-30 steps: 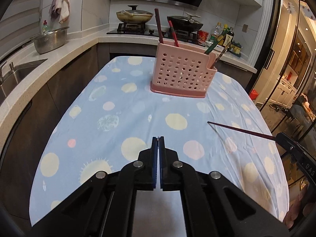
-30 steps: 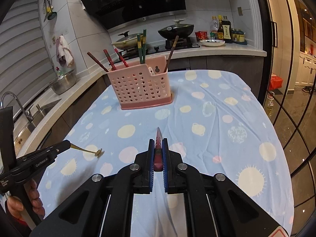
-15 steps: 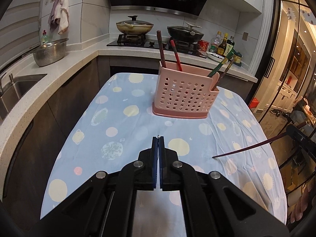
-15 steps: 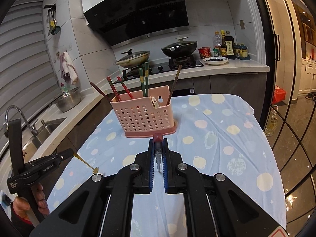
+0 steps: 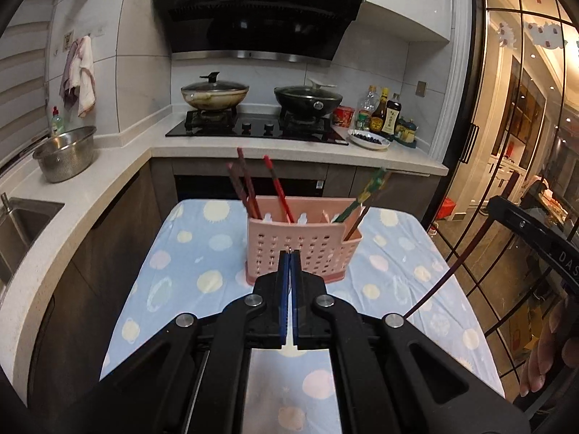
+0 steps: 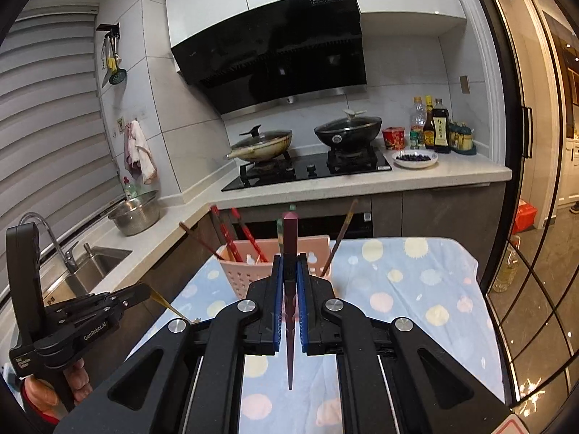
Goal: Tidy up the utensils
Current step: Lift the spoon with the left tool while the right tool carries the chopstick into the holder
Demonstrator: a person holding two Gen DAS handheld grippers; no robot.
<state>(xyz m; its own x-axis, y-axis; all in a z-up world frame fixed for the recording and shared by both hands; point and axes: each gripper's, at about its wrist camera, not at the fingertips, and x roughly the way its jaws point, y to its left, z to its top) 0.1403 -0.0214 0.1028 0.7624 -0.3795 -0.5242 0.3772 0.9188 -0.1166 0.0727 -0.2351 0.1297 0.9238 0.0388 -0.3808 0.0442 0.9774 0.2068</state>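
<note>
A pink perforated utensil holder (image 5: 303, 246) stands on the dotted blue tablecloth (image 5: 188, 253) and holds several chopsticks. It also shows in the right wrist view (image 6: 246, 282). My right gripper (image 6: 289, 264) is shut on a dark red chopstick (image 6: 289, 246), held upright above the near table; the chopstick shows at the right in the left wrist view (image 5: 452, 271). My left gripper (image 5: 289, 255) is shut on a thin gold fork (image 6: 168, 305), whose tip barely shows between its fingers (image 5: 289, 251). Both grippers are raised in front of the holder.
Behind the table runs a counter (image 5: 289, 148) with a hob, two lidded pans (image 5: 215, 96), bottles and a plate. A steel colander (image 5: 67, 153) and a sink (image 6: 90, 264) are at the left. Glass doors (image 5: 514, 181) stand at the right.
Both grippers have risen and tilted up from the tablecloth. The right gripper's chopstick has swung from lying flat to standing upright. The holder now looks nearer.
</note>
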